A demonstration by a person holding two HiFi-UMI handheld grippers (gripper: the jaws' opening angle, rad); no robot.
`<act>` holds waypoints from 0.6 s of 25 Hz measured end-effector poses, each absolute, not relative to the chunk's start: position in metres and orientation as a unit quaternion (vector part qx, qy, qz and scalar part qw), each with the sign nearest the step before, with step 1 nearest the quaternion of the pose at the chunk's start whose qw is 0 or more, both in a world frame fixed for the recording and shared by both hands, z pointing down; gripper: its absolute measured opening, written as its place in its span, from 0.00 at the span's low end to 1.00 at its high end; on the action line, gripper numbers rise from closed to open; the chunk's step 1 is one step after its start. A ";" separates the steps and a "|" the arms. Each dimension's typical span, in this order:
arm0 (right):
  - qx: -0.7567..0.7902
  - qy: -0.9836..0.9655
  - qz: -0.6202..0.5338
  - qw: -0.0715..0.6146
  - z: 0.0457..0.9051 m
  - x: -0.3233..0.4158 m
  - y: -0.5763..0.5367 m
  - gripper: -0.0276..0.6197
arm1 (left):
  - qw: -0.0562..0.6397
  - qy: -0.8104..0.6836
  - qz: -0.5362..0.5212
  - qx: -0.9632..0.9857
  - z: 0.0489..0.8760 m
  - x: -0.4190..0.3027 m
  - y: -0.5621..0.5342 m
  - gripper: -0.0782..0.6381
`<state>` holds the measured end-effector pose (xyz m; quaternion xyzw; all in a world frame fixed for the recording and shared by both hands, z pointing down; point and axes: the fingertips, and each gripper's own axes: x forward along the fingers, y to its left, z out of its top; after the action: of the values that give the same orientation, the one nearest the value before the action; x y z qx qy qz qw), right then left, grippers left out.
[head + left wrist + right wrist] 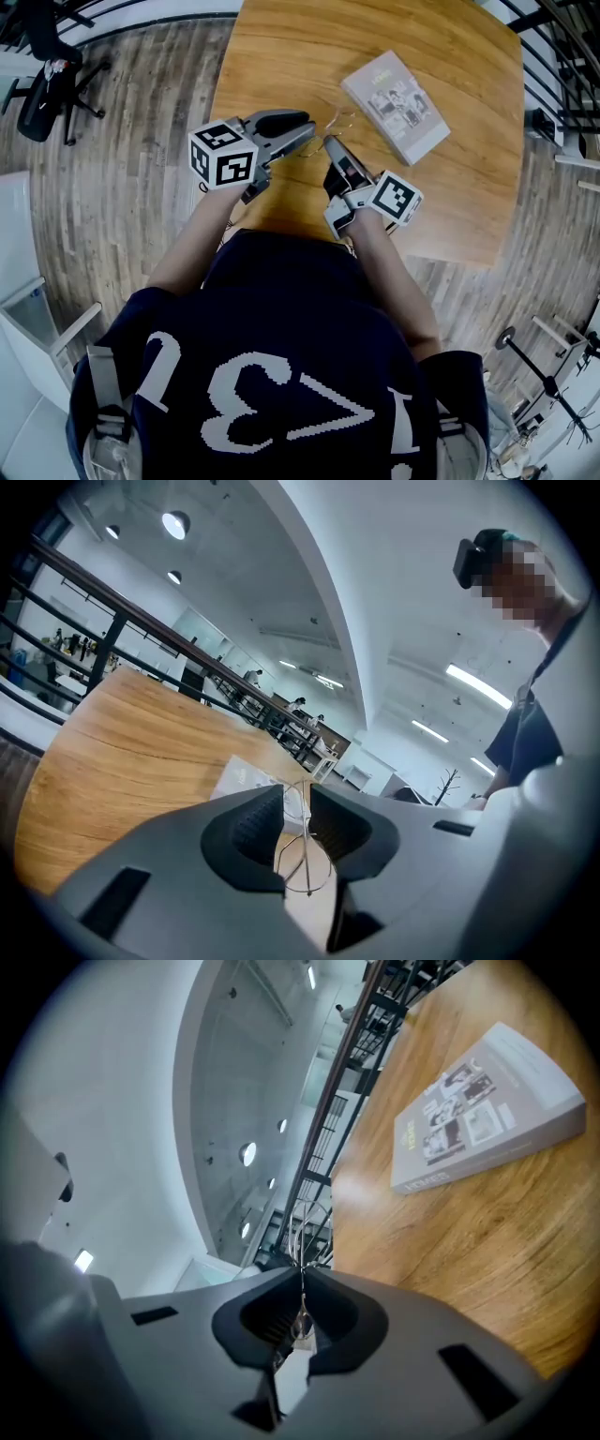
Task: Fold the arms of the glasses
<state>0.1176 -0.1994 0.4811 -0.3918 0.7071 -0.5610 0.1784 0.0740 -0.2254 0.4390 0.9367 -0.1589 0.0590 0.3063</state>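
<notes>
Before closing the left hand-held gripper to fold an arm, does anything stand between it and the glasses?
Nothing visible does: the thin metal wire-frame glasses sit between the parted jaws of the left hand-held gripper, while the right hand-held gripper pinches them.

Wood, wire and matt plastic

The table is smooth, warm-grained wood with a soft sheen. The glasses are thin bright metal wire, and the book has a matt paper cover. The left gripper and right gripper are matt grey plastic with ribbed pads.

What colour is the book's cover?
Pale grey book, with small photos; clearest in right gripper view.
</notes>
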 end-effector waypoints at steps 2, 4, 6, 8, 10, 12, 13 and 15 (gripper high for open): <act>-0.427 0.666 -0.584 0.183 0.503 0.132 -0.202 0.09 | 0.306 -0.173 0.058 0.934 0.441 0.066 -0.229 0.22; -0.451 0.626 -0.603 0.203 0.526 0.144 -0.208 0.09 | 0.310 -0.182 0.059 0.931 0.445 0.060 -0.229 0.22; -0.473 0.588 -0.620 0.216 0.549 0.155 -0.211 0.09 | 0.316 -0.188 0.062 0.928 0.450 0.054 -0.227 0.22; -0.495 0.546 -0.638 0.223 0.571 0.163 -0.211 0.09 | 0.321 -0.192 0.065 0.925 0.455 0.049 -0.223 0.22; -0.516 0.507 -0.652 0.228 0.590 0.169 -0.210 0.09 | 0.325 -0.197 0.067 0.923 0.459 0.045 -0.221 0.22; -0.533 0.483 -0.657 0.225 0.604 0.173 -0.208 0.09 | 0.329 -0.201 0.067 0.920 0.463 0.043 -0.220 0.22; -0.539 0.474 -0.659 0.223 0.610 0.175 -0.207 0.09 | 0.330 -0.203 0.067 0.919 0.465 0.042 -0.219 0.22; -0.548 0.454 -0.665 0.225 0.618 0.176 -0.205 0.09 | 0.331 -0.208 0.066 0.918 0.467 0.041 -0.219 0.22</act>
<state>0.1764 -0.2051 0.6184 -0.5483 0.4544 -0.6650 0.2251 0.0407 -0.2188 0.4666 0.9181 -0.2082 0.0656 0.3308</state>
